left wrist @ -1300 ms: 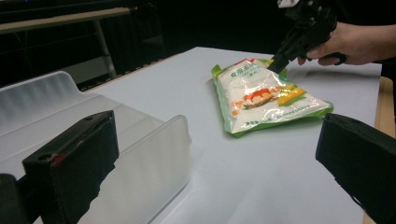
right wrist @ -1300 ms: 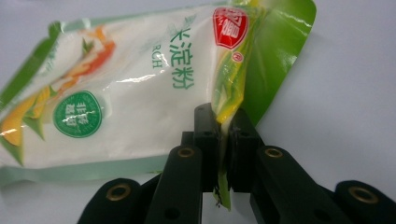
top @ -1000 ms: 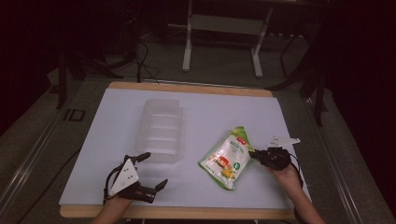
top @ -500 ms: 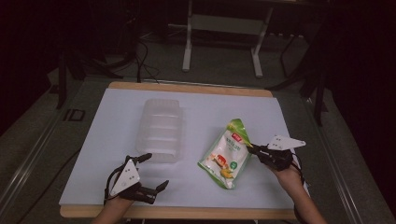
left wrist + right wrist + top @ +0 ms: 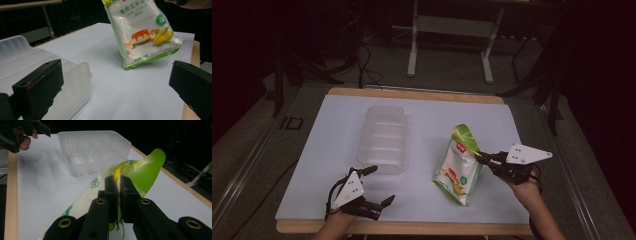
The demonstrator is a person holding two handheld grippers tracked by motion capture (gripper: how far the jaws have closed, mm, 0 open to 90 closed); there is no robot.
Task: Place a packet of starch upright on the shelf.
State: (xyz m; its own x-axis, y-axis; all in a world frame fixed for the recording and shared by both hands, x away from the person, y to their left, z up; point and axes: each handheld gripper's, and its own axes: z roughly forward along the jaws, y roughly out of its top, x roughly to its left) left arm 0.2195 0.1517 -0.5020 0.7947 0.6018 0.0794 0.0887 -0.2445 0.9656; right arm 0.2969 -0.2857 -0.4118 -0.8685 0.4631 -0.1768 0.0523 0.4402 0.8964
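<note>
Right gripper [image 5: 118, 186] jaws clamped on thin edge seam of corn starch pouch [image 5: 458, 167]; pouch hangs below, tilted, bottom corner near table [image 5: 337, 150]. Left gripper [image 5: 377, 186] jaws spread, empty, beside clear tray [image 5: 384, 137]. Risk: narrow pinch, heavy pouch swings, seam slips out.
</note>
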